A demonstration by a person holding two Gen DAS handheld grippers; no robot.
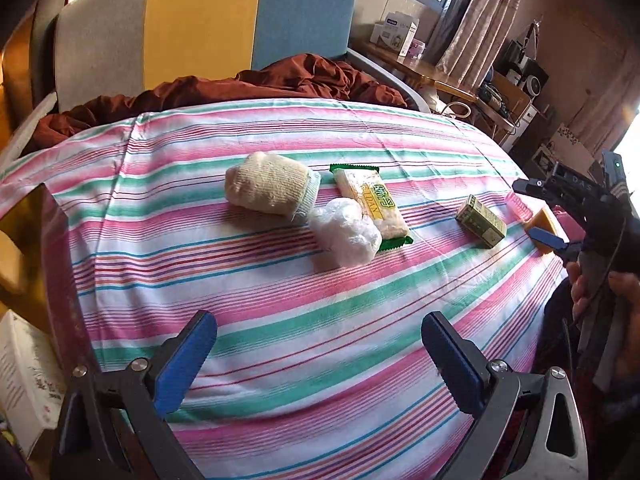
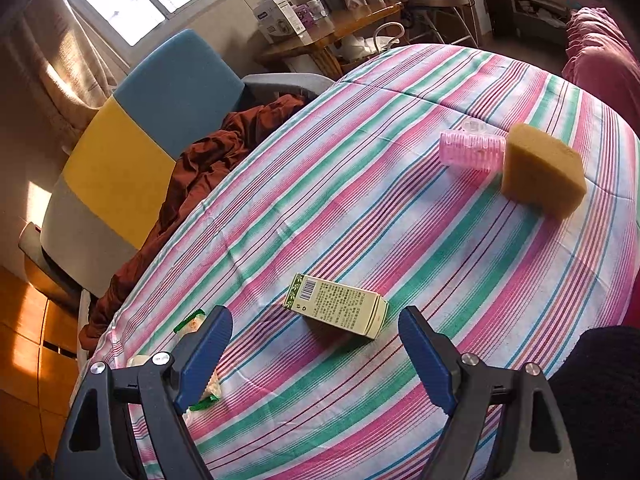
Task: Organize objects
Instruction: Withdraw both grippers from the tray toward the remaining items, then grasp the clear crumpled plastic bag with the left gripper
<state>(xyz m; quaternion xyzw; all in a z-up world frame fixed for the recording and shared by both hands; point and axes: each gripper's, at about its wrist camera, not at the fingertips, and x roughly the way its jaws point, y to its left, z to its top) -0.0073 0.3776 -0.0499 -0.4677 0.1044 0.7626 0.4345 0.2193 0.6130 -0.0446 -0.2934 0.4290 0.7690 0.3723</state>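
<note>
Your right gripper (image 2: pixel 316 344) was spread wide, near the green box (image 2: pixel 338 311); you needed to straddle its narrow sides squarely.

Left tool (image 1: pixel 319 354): black frame, ribbed blue finger pads (image 1: pixel 188 356), silver round-head screws at the pivots. Right tool (image 2: pixel 316 348): same build; seen from the left wrist, white lettering, blurred, possibly "DAS", small green light, black cable, bare-skinned hand (image 1: pixel 600 292), dark sleeve.
</note>
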